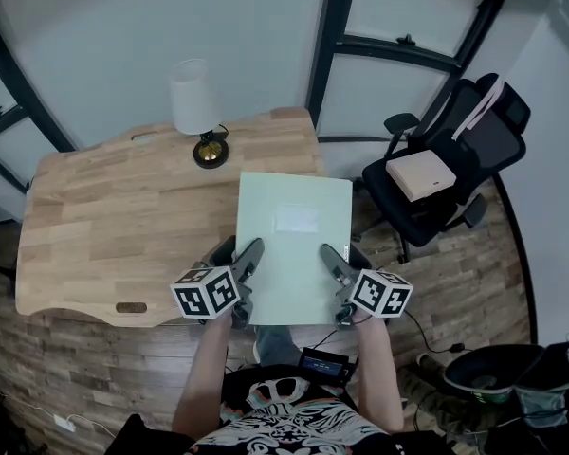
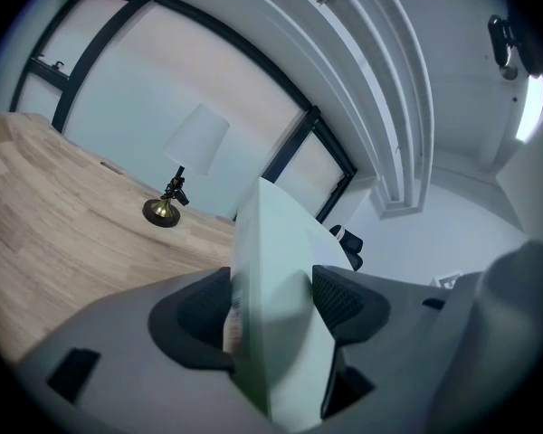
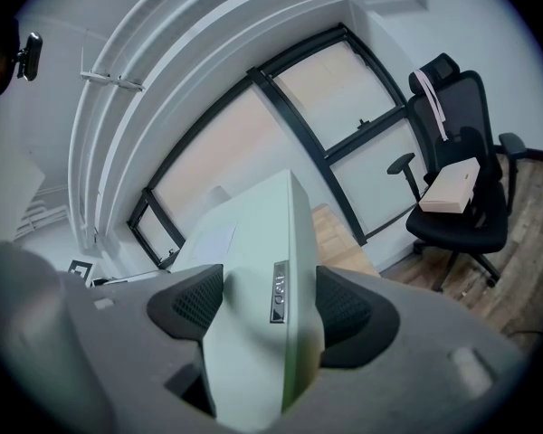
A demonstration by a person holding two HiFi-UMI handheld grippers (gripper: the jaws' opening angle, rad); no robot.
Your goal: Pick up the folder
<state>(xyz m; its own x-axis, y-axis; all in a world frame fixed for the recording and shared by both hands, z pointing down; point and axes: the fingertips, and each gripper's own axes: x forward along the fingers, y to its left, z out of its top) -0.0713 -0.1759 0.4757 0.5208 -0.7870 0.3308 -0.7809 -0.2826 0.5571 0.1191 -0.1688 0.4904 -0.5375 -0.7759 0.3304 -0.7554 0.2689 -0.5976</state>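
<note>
A white-shaded table lamp [image 1: 193, 102] is standing at the far edge of the light wooden desk [image 1: 114, 216]. My left gripper [image 1: 247, 258] is clamping the near left edge of the pale green flat rectangular folder [image 1: 294, 240], which is sitting over the desk's right end. My right gripper [image 1: 333, 262] is clamping its near right edge, jaws pressing both faces.

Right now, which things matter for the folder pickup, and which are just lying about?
In the job: folder; left hand-held gripper and right hand-held gripper, both shut on its near edge.
Lying about: lamp, desk, office chair, box on its seat.
</note>
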